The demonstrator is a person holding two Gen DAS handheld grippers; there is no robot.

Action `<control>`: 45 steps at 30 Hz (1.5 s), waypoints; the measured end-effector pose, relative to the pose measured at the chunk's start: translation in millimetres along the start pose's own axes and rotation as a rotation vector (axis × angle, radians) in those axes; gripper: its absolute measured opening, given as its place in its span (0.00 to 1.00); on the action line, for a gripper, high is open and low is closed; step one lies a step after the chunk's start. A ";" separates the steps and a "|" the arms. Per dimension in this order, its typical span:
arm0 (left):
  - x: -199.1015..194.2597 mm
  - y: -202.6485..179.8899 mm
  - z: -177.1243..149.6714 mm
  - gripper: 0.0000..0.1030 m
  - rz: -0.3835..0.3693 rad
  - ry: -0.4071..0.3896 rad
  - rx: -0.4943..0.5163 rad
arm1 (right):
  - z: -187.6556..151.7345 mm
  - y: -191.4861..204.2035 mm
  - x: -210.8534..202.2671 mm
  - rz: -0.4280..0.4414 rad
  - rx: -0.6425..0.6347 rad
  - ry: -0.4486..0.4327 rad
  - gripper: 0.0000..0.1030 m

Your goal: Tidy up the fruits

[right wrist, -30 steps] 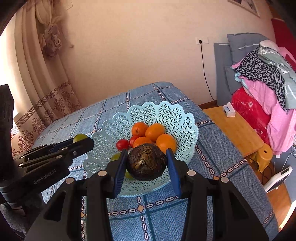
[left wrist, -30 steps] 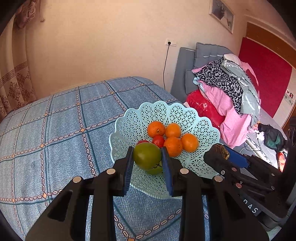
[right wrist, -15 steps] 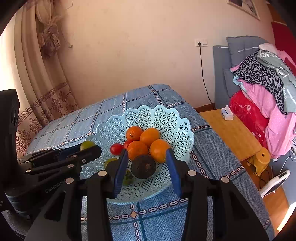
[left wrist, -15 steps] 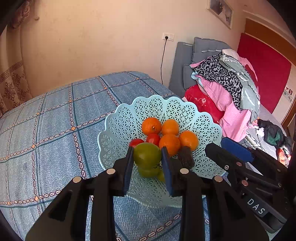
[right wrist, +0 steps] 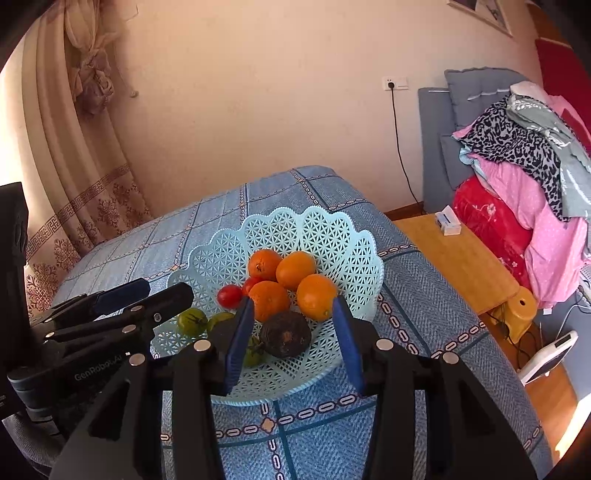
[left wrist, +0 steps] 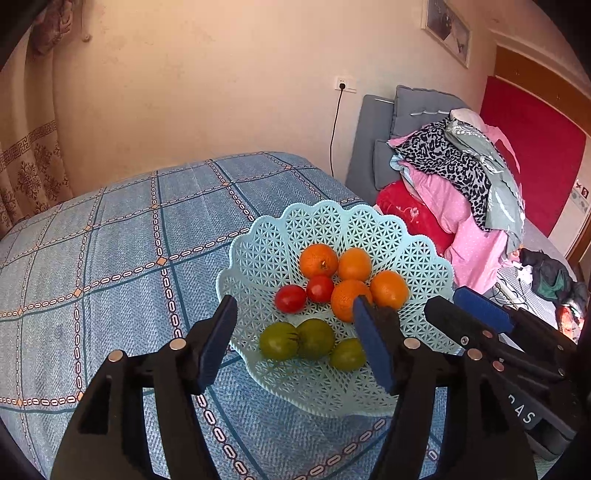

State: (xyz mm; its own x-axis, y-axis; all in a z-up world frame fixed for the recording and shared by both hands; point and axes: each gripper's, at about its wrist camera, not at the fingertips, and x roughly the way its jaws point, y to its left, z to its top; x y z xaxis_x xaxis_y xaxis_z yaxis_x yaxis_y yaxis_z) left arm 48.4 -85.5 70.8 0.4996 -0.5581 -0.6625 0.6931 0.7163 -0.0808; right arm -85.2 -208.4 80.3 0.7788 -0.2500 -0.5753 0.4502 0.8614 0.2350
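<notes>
Perforated plastic basket (left wrist: 369, 225) on woven cloth (left wrist: 110, 266); glossy tomatoes (left wrist: 290, 298).

plain cream wall (right wrist: 258, 92) straight ahead of both claws, with a white socket (right wrist: 395, 82) and a black cord (right wrist: 400, 147) hanging from it. patterned beige curtain (right wrist: 74, 166) up to the left of the right claw, tied in a knot, warm light along its edge. blue checked cloth (left wrist: 110, 258) covers the surface under the claws. off to the right: grey cushions (left wrist: 417, 110), a heap of clothes (left wrist: 461, 177), a red panel (left wrist: 535, 147), a framed picture (left wrist: 447, 29), a wooden side table (right wrist: 458, 258).
</notes>
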 end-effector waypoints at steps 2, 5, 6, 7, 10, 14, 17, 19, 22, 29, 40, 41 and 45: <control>-1.5 0.7 -0.3 0.73 0.013 -0.009 0.004 | -0.5 0.1 -1.2 -0.005 0.001 -0.001 0.49; -6.2 1.9 -1.0 0.80 0.038 -0.027 0.009 | -2.9 0.5 -2.9 -0.011 0.001 0.001 0.49; -7.1 2.2 -1.0 0.83 0.046 -0.031 0.013 | -3.8 0.3 -3.4 -0.014 0.003 0.002 0.50; -8.6 2.2 -1.3 0.87 0.055 -0.035 0.016 | -4.7 -0.3 -3.9 -0.017 0.006 0.003 0.52; -12.7 4.7 -1.7 0.96 0.091 -0.048 0.018 | -7.8 -3.0 -5.5 -0.029 0.020 0.004 0.64; -17.2 9.5 -2.5 0.97 0.121 -0.049 0.013 | -10.8 -8.6 -7.8 -0.038 0.033 0.008 0.72; -23.7 13.8 -3.0 0.97 0.146 -0.059 0.004 | -13.4 -10.5 -12.0 -0.040 0.034 0.000 0.85; -28.3 14.4 -4.9 0.97 0.172 -0.068 0.012 | -15.2 -10.9 -13.8 -0.034 0.034 0.005 0.85; -36.7 13.3 -10.1 0.97 0.212 -0.081 0.036 | -17.5 -10.0 -15.2 -0.023 0.029 0.016 0.85; -52.5 11.0 -24.4 0.97 0.248 -0.084 0.086 | -25.1 5.2 -23.2 -0.044 -0.047 0.002 0.88; -56.6 22.5 -42.2 0.97 0.276 -0.058 0.089 | -35.8 19.3 -15.7 -0.079 -0.110 0.058 0.95; -56.8 24.0 -43.3 0.97 0.278 -0.059 0.087 | -37.1 20.6 -14.9 -0.094 -0.119 0.058 0.95; -57.1 30.2 -47.8 0.97 0.294 -0.059 0.080 | -38.8 24.6 -17.3 -0.120 -0.126 0.042 0.95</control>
State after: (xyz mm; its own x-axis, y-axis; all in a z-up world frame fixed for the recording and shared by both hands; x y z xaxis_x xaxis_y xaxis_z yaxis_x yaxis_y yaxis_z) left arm 16.0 -12.0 70.6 0.7123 -0.3565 -0.6046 0.5516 0.8169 0.1683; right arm -104.6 -165.7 65.7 0.7030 -0.3378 -0.6258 0.4780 0.8760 0.0640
